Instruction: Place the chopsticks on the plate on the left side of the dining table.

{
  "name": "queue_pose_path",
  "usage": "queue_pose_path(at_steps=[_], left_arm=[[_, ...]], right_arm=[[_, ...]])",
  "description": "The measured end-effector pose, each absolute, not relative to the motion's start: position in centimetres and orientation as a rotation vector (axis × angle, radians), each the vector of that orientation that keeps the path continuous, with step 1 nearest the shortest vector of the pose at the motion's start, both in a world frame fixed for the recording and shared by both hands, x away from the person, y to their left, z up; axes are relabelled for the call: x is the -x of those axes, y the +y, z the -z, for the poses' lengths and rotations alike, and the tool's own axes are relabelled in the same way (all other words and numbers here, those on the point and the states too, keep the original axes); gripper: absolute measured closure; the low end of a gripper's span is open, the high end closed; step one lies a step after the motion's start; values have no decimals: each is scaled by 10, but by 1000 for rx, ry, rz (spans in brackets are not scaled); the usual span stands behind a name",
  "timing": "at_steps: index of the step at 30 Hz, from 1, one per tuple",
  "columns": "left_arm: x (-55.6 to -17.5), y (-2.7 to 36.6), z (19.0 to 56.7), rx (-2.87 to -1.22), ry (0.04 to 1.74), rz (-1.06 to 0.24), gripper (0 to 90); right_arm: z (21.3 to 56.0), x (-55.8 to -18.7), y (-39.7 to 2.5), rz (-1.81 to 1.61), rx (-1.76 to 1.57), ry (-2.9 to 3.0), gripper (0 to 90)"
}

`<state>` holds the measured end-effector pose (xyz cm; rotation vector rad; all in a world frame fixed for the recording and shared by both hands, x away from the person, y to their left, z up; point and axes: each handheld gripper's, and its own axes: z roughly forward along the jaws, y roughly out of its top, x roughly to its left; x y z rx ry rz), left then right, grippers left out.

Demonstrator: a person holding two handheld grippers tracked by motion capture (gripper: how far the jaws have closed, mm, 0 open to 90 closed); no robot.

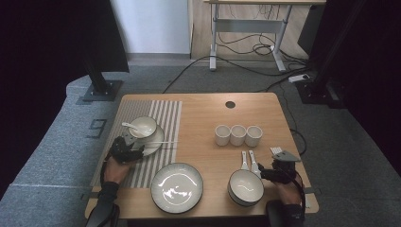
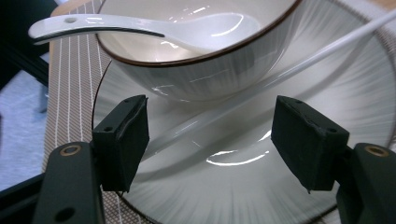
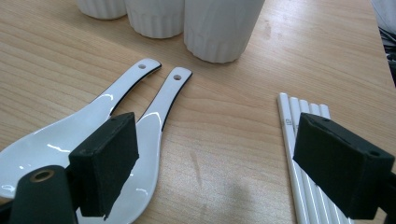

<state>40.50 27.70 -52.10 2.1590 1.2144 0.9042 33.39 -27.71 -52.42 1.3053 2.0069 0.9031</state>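
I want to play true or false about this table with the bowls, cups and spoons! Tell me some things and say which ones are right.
1. Three white cups stand in a row on the table. True.
2. A spoon rests in the bowl that sits on the plate. True.
3. The left gripper is shut on the spoon. False: its fingers are apart, over the plate, holding nothing.
4. Two spoons lie side by side on the wood. True.
5. The chopsticks stand inside a cup. False: they lie flat on the table near the right gripper.
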Motion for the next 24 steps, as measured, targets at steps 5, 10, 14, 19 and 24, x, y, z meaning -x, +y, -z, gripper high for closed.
queue_pose_path(at_steps=[5,10,14,19,24], left_arm=[[-411,272,526,-2203,1210,-955,276],[-415,274,528,-2201,1231,-961,317],[-416,276,528,-2199,1246,-952,336],[-417,282,529,-2185,1279,-949,346],[-416,286,528,-2177,1297,-947,343]], right_arm=[[524,-334,-277,-905,-1305,2006,137],[525,-334,-277,-903,-1304,2010,137],[525,-334,-277,-902,-1303,2013,137],[525,-334,-277,-901,-1301,2017,137],[525,-334,-277,-900,-1301,2019,137]])
